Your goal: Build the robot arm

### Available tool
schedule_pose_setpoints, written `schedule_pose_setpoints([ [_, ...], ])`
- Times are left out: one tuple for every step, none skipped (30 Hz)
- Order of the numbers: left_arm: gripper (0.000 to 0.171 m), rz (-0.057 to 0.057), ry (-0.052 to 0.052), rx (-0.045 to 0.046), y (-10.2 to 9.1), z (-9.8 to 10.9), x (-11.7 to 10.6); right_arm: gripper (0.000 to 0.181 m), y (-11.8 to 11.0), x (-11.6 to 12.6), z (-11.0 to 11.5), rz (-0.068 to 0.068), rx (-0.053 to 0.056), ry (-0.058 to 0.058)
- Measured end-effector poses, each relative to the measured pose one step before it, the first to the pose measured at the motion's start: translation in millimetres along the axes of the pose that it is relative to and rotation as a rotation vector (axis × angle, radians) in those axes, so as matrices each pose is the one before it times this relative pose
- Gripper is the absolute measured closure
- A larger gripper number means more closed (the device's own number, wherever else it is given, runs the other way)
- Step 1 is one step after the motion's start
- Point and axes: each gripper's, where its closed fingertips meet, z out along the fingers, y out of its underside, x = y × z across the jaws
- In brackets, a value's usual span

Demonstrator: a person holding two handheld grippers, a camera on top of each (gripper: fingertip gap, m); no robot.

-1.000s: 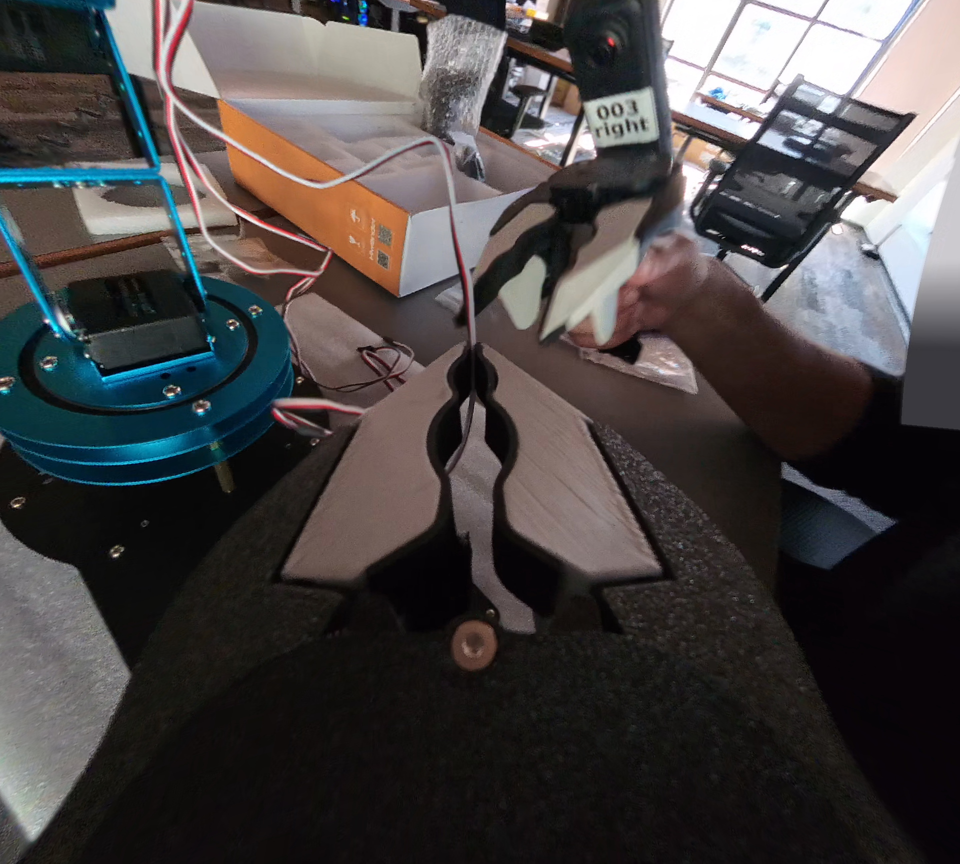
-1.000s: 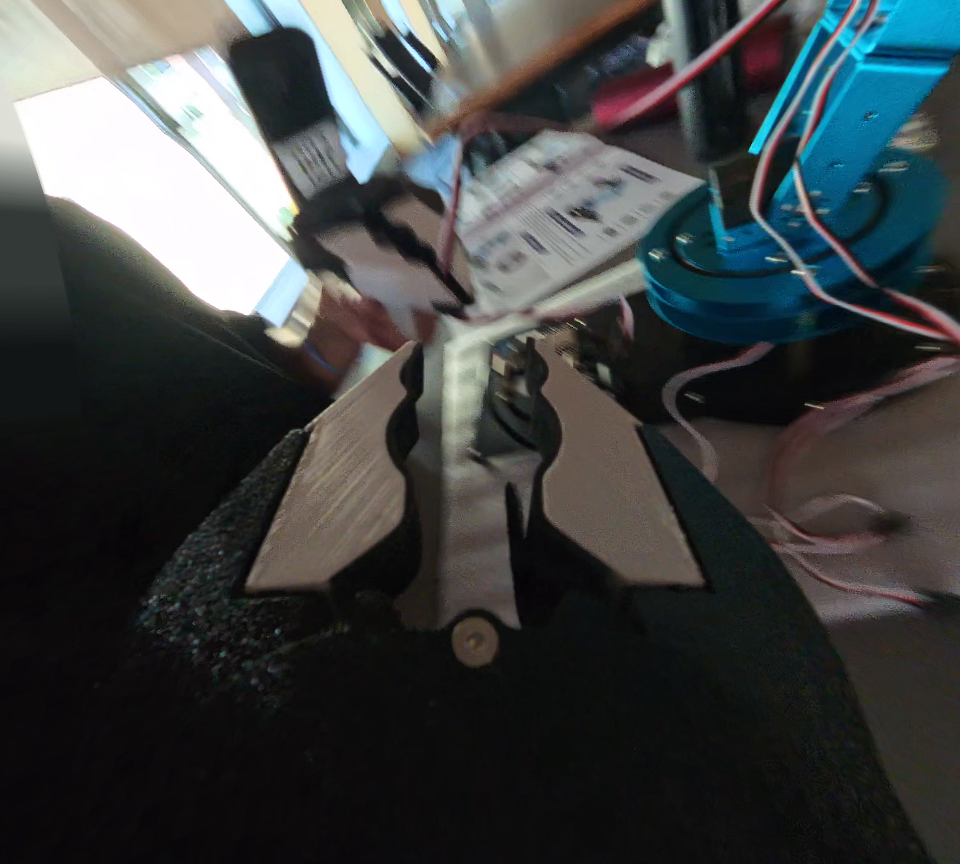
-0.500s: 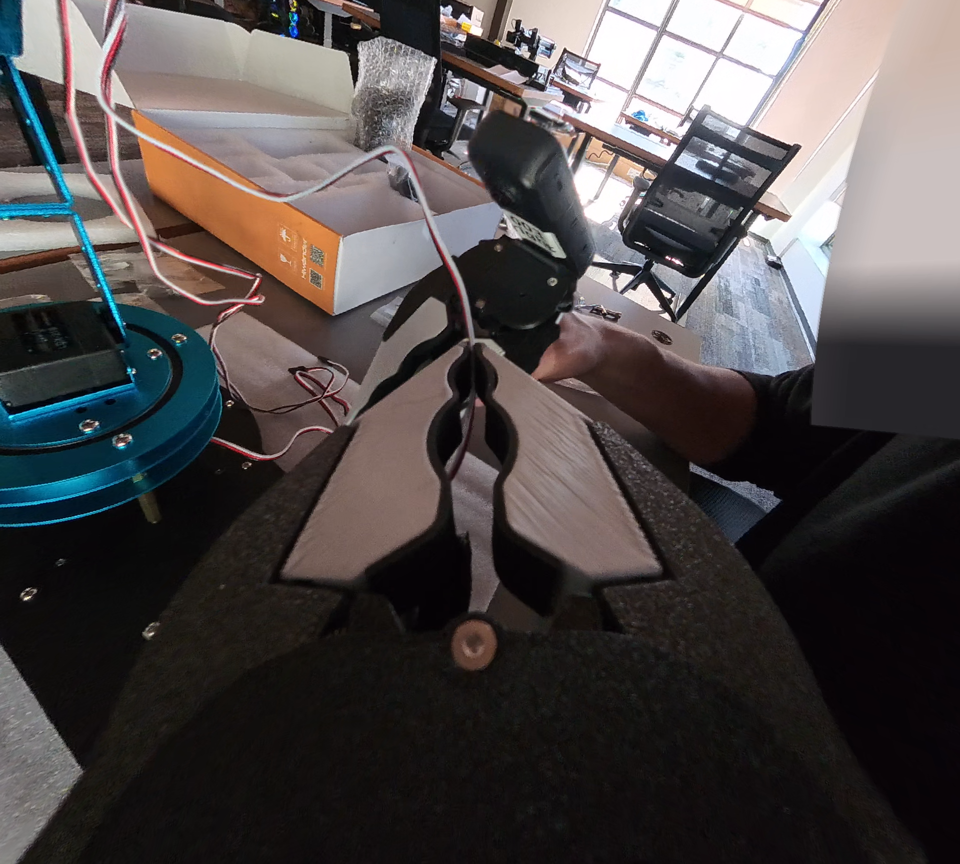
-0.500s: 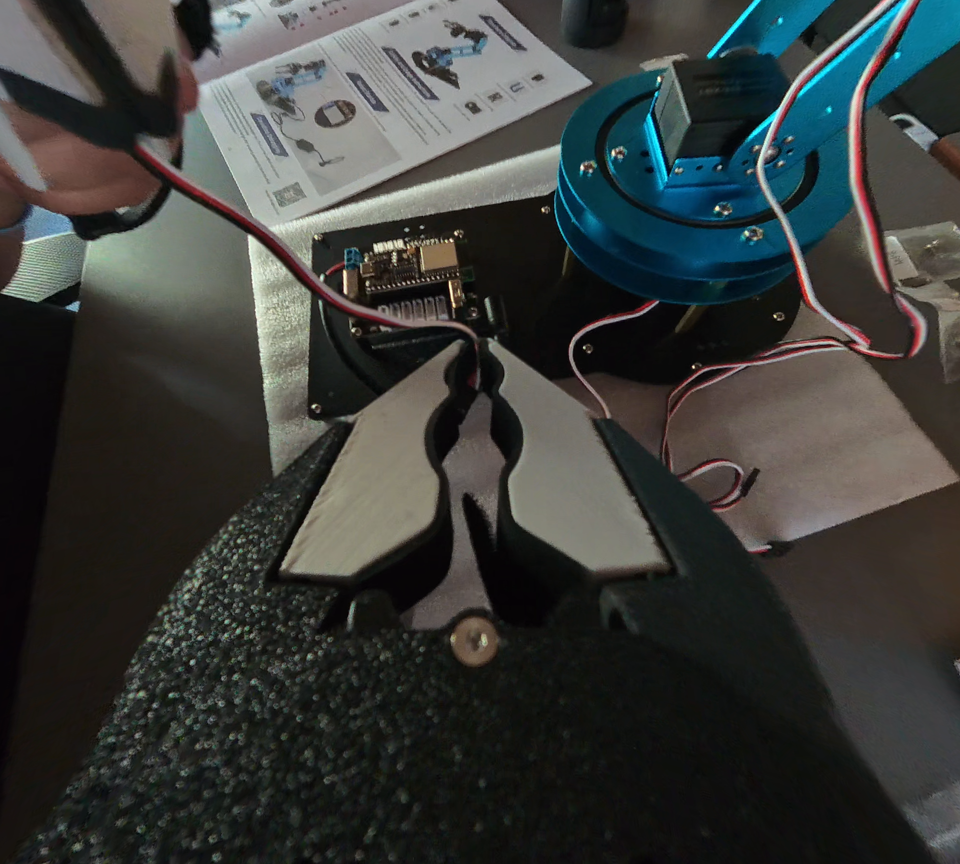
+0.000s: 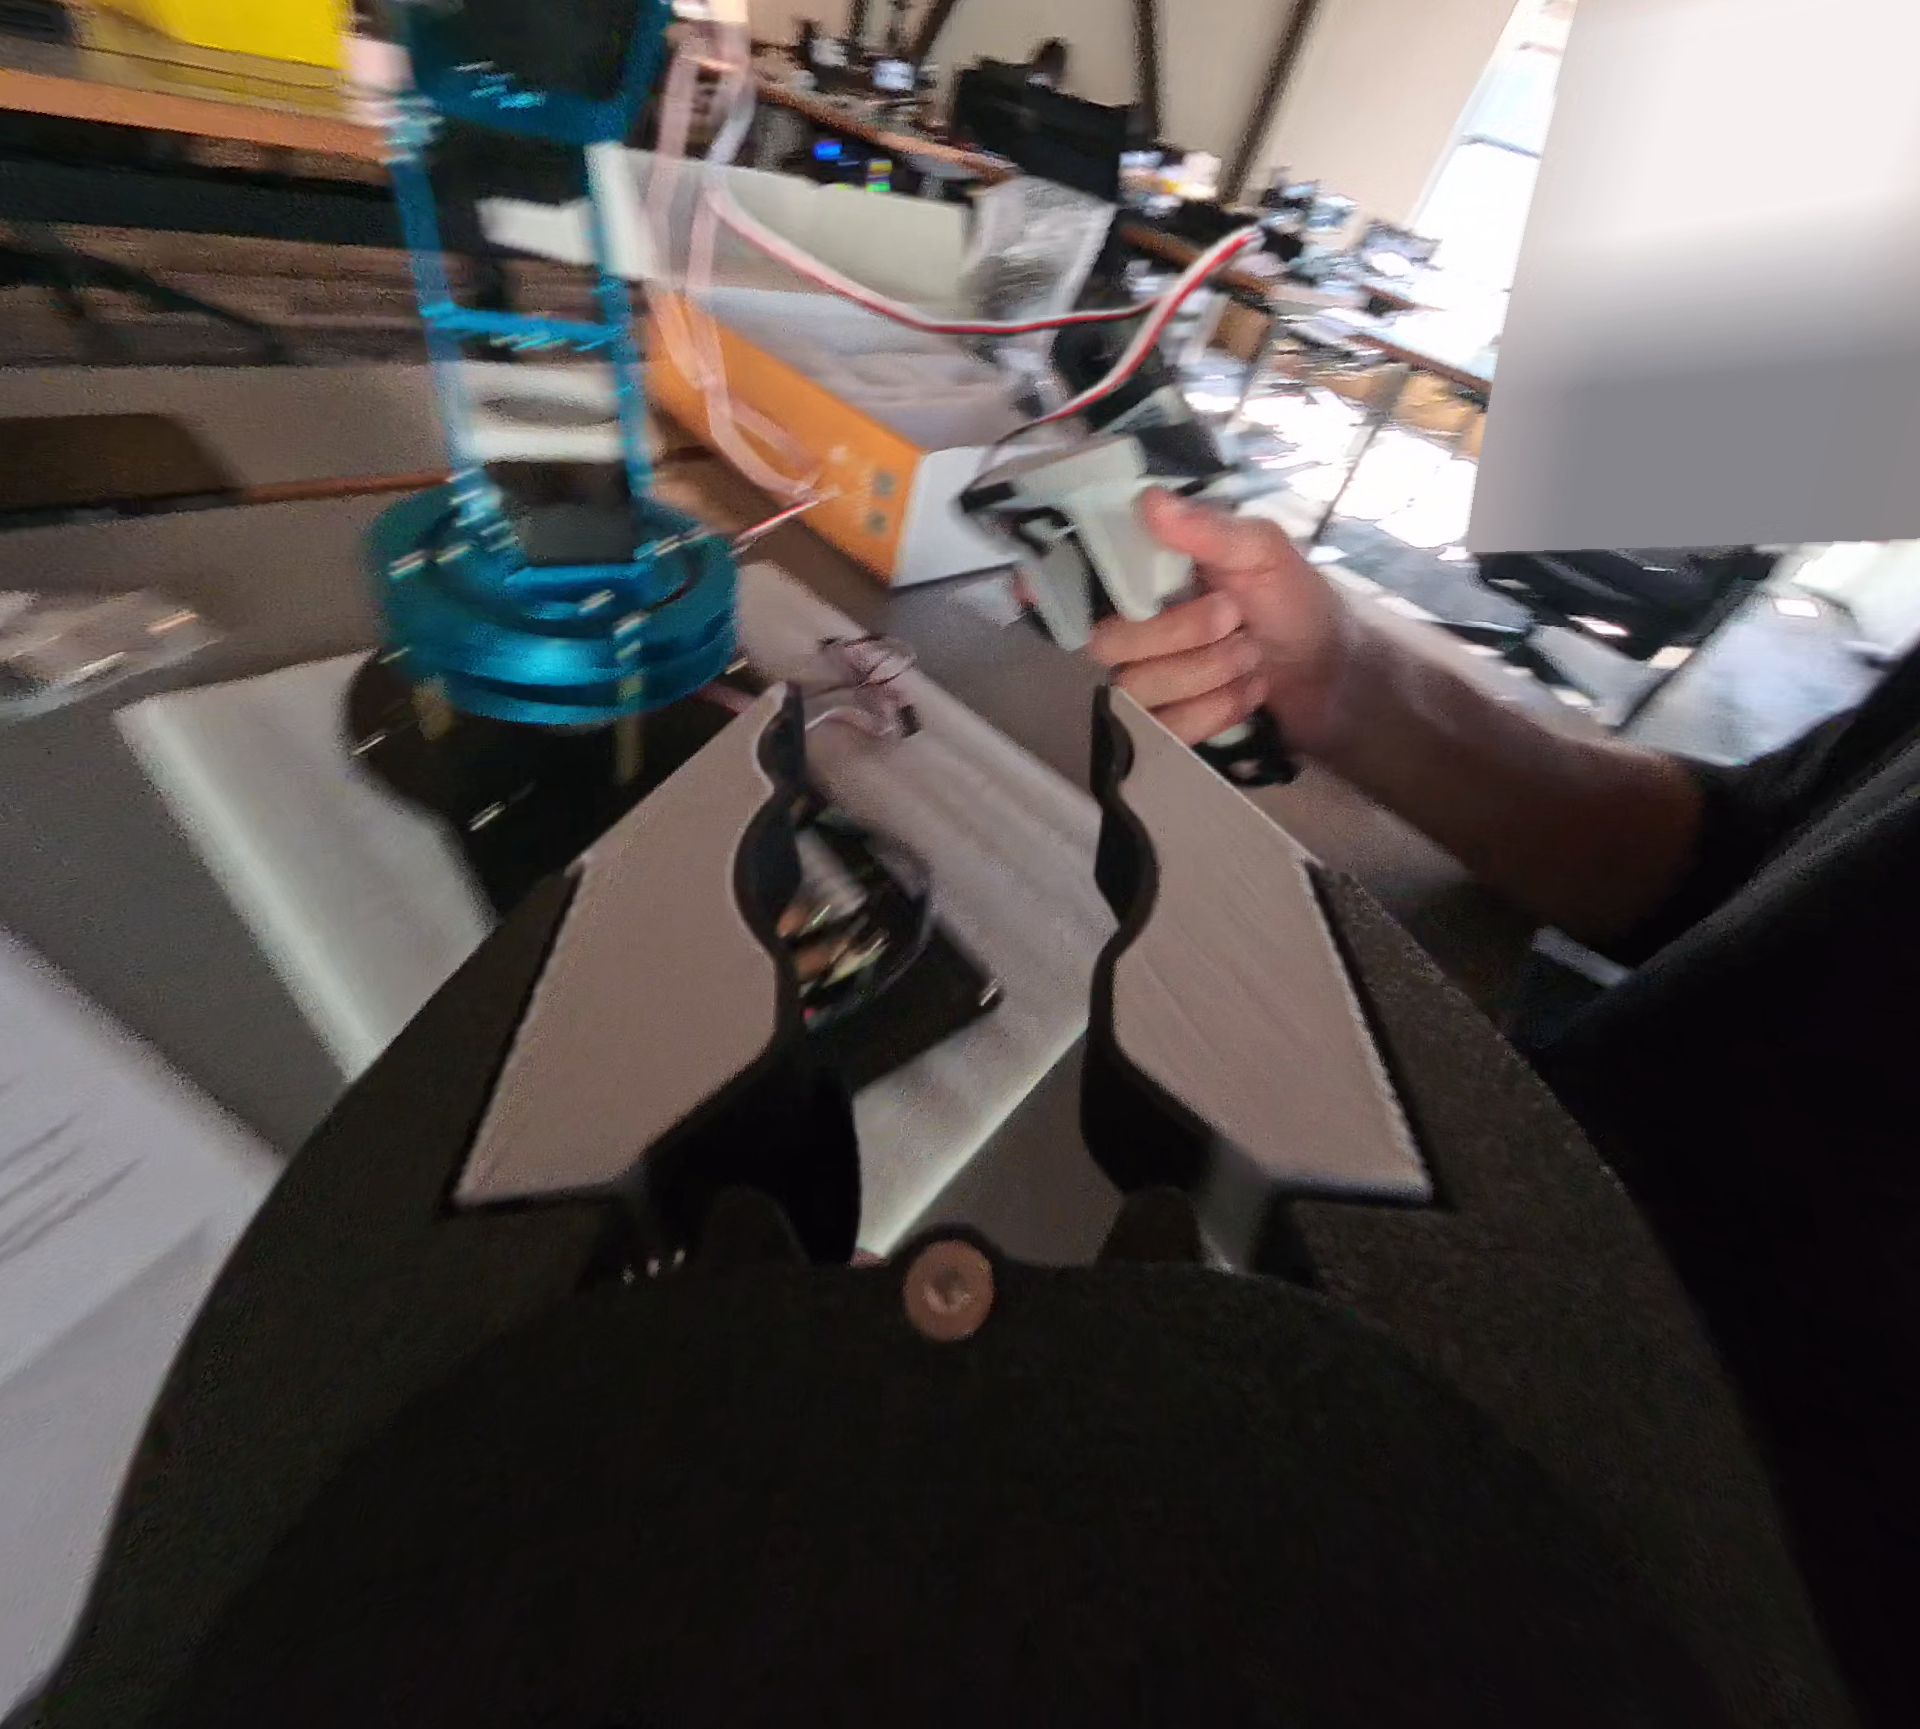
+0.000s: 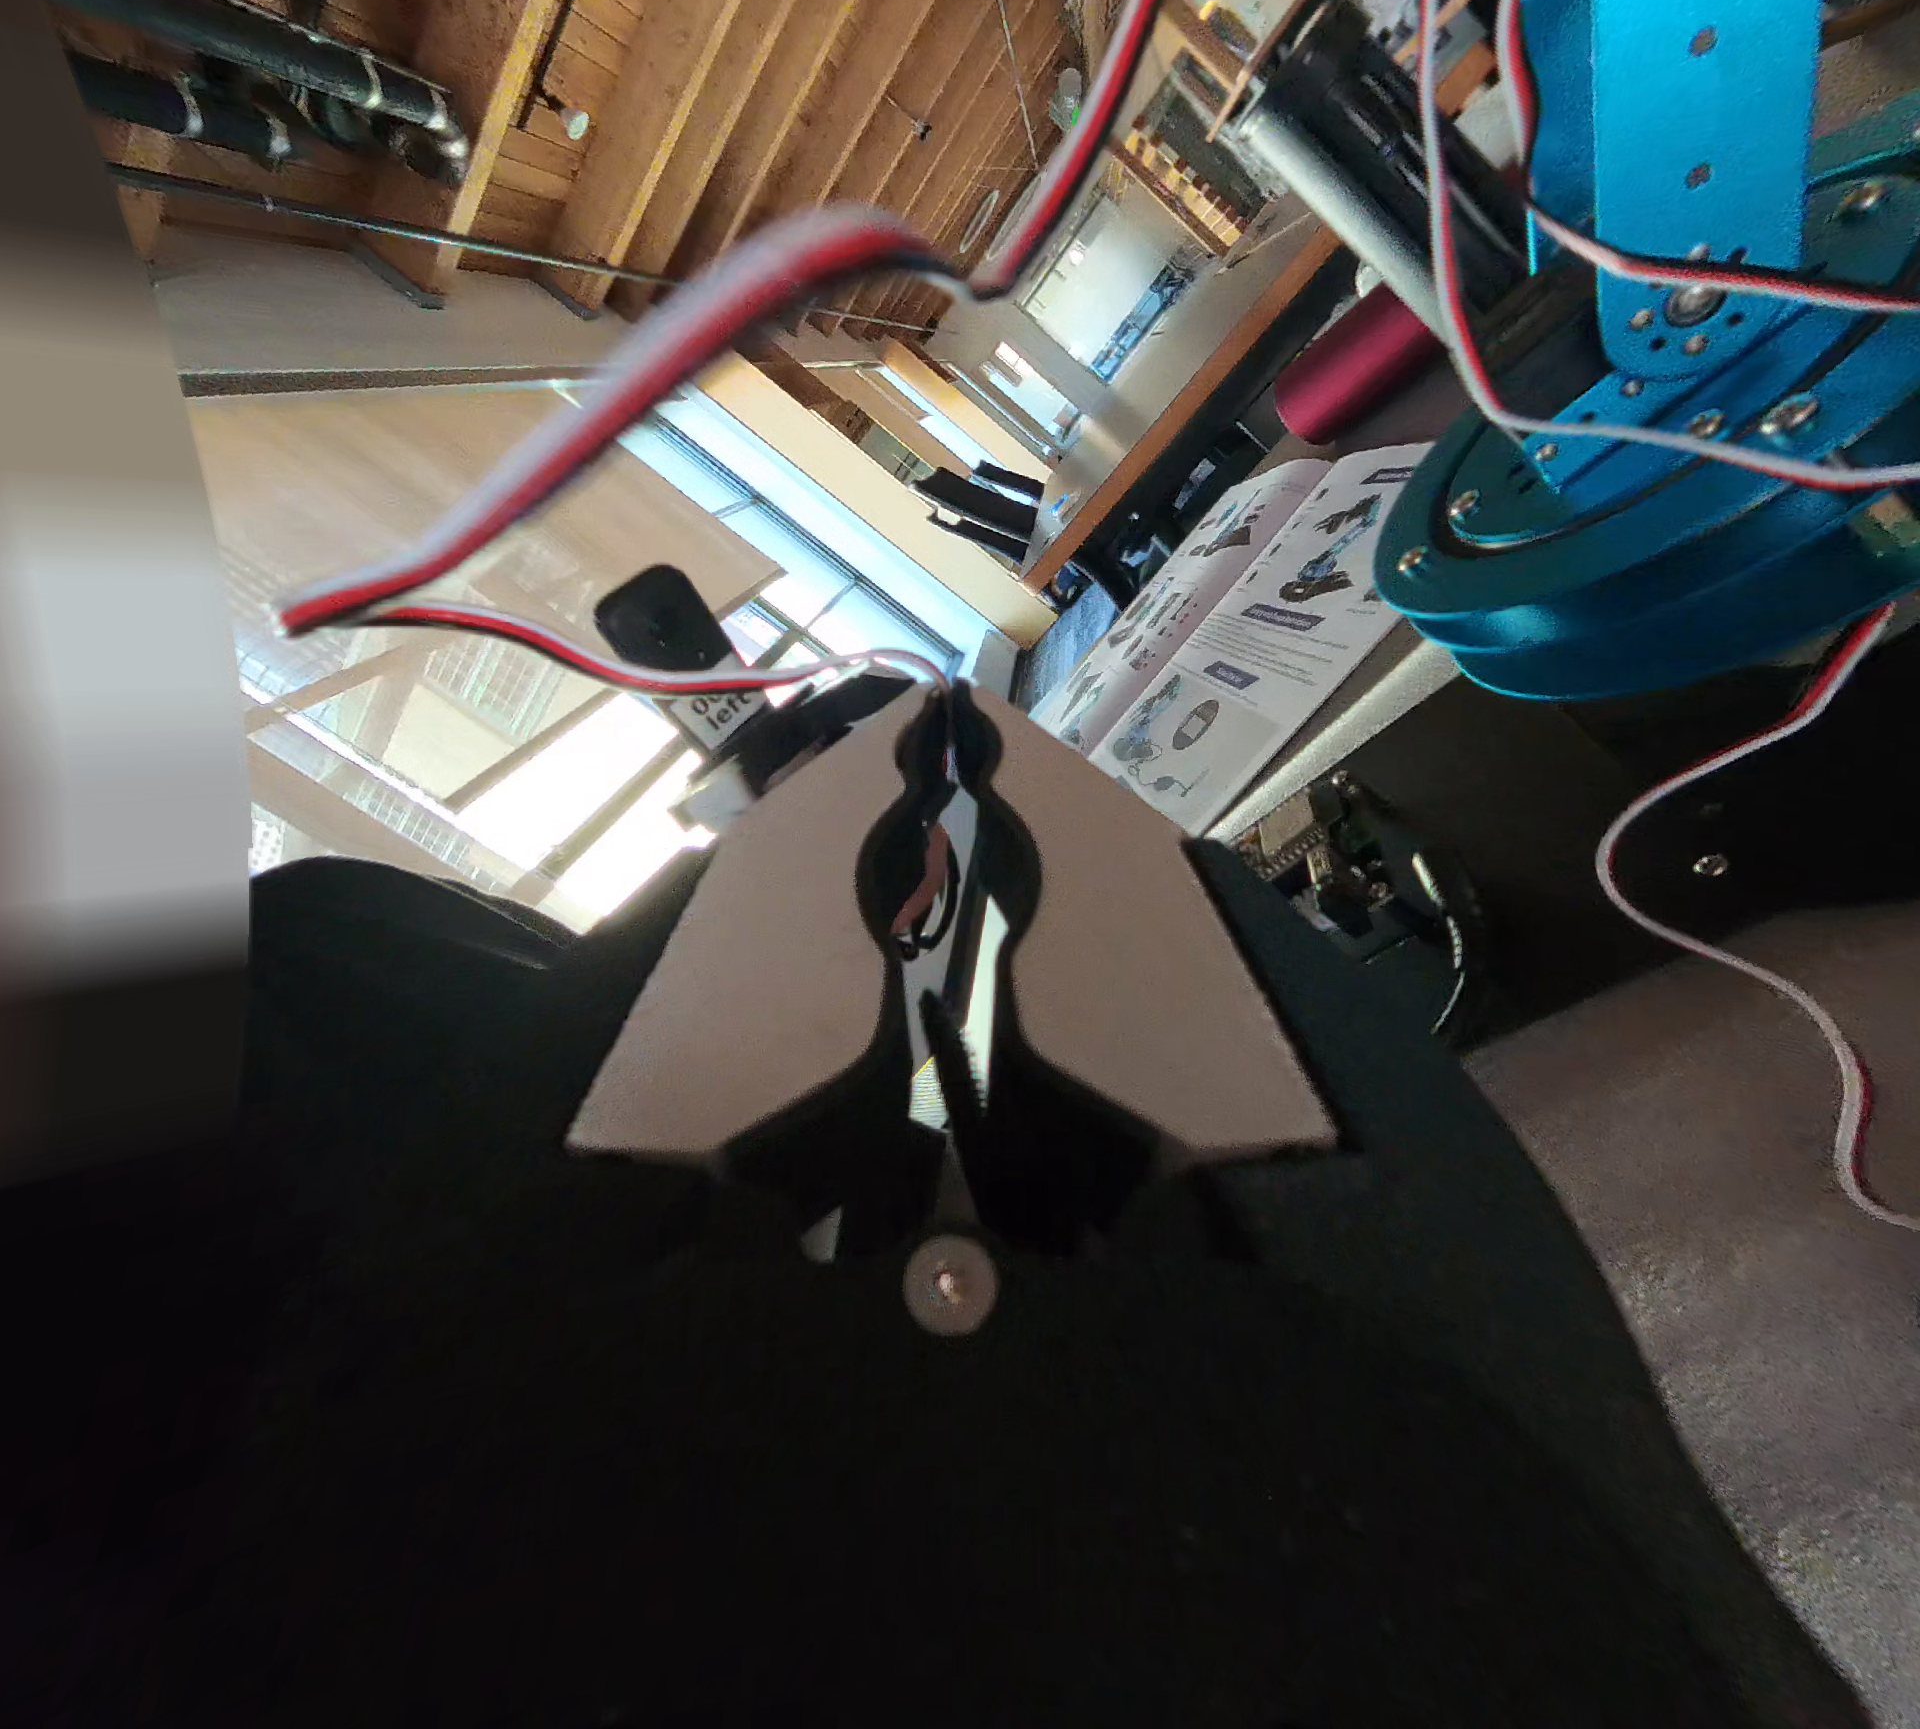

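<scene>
Left gripper (image 5: 943, 723): fingers spread wide, empty, above a black board (image 5: 873, 941) on the counter (image 5: 187, 557), frame centre. Right gripper (image 6: 951, 692): fingers pinched on a red-white-black servo cable (image 6: 582, 422). Blue robot arm (image 5: 540, 391), upper left, is motion-blurred; its top is cut off.

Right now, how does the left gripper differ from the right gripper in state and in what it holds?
The left gripper is open, its jaws wide apart and empty; the right gripper is shut, pinching a red, white and black servo cable at its tips. The left gripper points down over the black base plate; the right gripper tilts up toward the ceiling. Both have grey fingers.
</scene>
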Motion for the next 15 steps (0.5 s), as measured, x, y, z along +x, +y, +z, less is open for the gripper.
schedule_pose_setpoints([
  [0.119,0.0117,-0.0783,-0.00606,7.72,-16.87,-11.64,0.181,3.38,1.38,-0.05,-0.0158,-0.008,0.0061],
  [0.122,0.0183,-0.1044,-0.01468,9.26,-17.53,-15.88,0.181,4.46,1.99,1.14,-0.031,-0.0181,0.0246],
  [0.124,0.0153,-0.126,-0.02059,10.19,-17.55,-20.25,0.181,5.63,-0.45,2.4,-0.0414,-0.0292,0.0194],
  [0.125,0.0066,-0.124,-0.02195,10.04,-17.09,-21.89,0.181,5.08,-1.57,2.89,-0.053,-0.0296,0.0175],
  [0.125,0.0023,-0.0967,-0.02067,9.32,-15.64,-19.99,0.181,4.22,0.08,2.59,-0.0633,-0.0231,0.0308],
  [0.125,-0.0041,-0.0737,-0.01345,7.82,-14.04,-18.5,0.181,3.22,2.25,1.73,-0.0743,-0.0182,0.0443],
  [0.126,-0.0136,-0.0624,-0.00293,5.83,-12.22,-18.41,0.181,1.51,3.66,0.78,-0.0808,-0.0067,0.0514],
  [0.127,-0.0191,-0.0505,0.00409,4.32,-9.96,-18.25,0.181,1.29,3.36,0.34,-0.0819,-0.0061,0.0441],
  [0.126,-0.0186,-0.035,0.00864,3.23,-7.63,-16.96,0.181,0.24,4.07,-0.13,-0.0788,-0.0028,0.0446],
  [0.126,-0.0165,-0.0217,0.0115,2.61,-5.42,-15.68,0.181,-1.58,6.01,-0.22,-0.0662,0.006,0.0522],
  [0.127,-0.0148,-0.014,0.01252,2.35,-3.07,-15.08,0.181,-3.01,4.93,0.27,-0.0442,0.0218,0.0363],
  [0.126,-0.0104,-0.0082,0.01335,2.11,-0.8,-14.23,0.181,-3.94,3.76,1.25,-0.012,0.0327,0.0203],
  [0.127,-0.0052,-0.0062,0.01417,1.52,1.25,-13.99,0.181,-3.61,3.61,2.33,0.0119,0.0327,0.0139],
  [0.127,-0.0021,-0.0051,0.00585,1.7,3.01,-13.76,0.181,-3.28,4.36,3.27,0.0148,0.0308,0.0159],
  [0.126,-0.0016,-0.0055,-0.01053,2.1,4.38,-13.32,0.181,-1.81,6.08,3.97,-0.0018,0.0178,0.0275],
])
